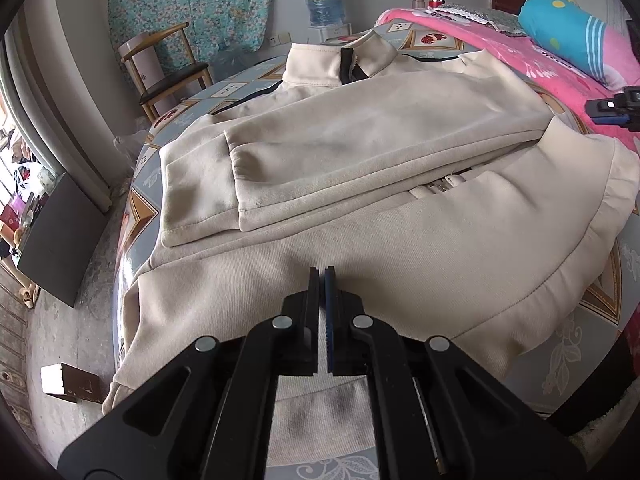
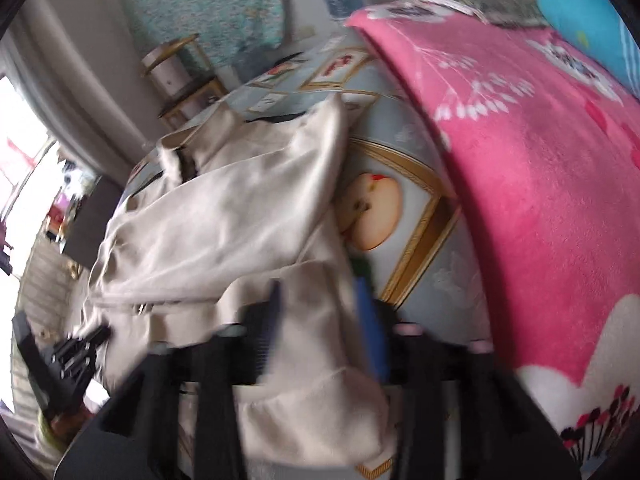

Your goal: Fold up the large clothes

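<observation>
Cream zip jacket (image 1: pixel 360 152): we keep the left hand-held gripper (image 1: pixel 323 280) clamped on its near hem while the right hand-held gripper (image 2: pixel 320 320), jaws parted around the hem corner, closes squarely before lifting.

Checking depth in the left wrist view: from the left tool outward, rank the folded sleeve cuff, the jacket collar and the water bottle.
From the left tool, shut on the jacket hem:
1. Folded sleeve cuff, just ahead, to the left.
2. Jacket collar, at the garment's far end.
3. Water bottle, beyond the table, by the back wall.

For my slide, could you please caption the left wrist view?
Closed left gripper resting on a cream jacket spread over the table.
</observation>
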Demonstrator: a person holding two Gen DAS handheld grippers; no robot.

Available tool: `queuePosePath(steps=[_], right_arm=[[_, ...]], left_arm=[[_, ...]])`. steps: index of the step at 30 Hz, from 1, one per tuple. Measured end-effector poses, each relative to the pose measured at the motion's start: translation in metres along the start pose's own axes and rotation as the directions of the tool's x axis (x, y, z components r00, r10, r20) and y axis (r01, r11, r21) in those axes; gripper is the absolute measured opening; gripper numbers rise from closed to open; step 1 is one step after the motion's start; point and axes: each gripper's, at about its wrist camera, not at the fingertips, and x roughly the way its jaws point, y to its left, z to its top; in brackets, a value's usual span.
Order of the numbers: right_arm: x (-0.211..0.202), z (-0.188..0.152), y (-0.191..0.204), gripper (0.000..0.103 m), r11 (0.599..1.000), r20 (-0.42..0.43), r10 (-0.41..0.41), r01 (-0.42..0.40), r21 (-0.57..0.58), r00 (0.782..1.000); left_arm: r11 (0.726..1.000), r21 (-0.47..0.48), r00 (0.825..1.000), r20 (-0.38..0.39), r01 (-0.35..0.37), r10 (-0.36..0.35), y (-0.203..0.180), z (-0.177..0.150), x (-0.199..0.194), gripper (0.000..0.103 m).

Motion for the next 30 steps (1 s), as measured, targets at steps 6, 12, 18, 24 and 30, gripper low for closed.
queuePosePath(steps=[6,12,18,24,30], right_arm=[[0.031,-0.018,0.014,0.041,0.985,-0.130,-0.136,0.120,-0.127,0.982],[0.000,-0.018,0.032,0.011,0.970,0.002,-0.187,0.185,-0.157,0.982],[0.021,-0.021,-0.008,0.014,0.986,0.001,-0.163,0.163,0.023,0.987],[-0.006,-0.015,-0.026,0.024,0.974,0.107,-0.186,0.170,0.148,0.977],[-0.026,-0.015,0.057,0.036,0.995,0.104,0.022,-0.012,-0.096,0.994]], left_arm=[[1.000,0.006,1.000,0.005,0.001,-0.001,0.000,0.000,0.000,0.002],[1.000,0.012,1.000,0.012,0.002,-0.002,0.000,-0.002,-0.001,0.002],[1.000,-0.002,1.000,0.017,0.010,-0.010,0.001,-0.003,-0.001,0.002],[1.000,-0.008,1.000,0.022,0.017,-0.017,0.002,-0.003,-0.001,0.003],[0.999,-0.018,0.999,0.026,0.032,-0.031,0.004,-0.004,-0.001,0.003]])
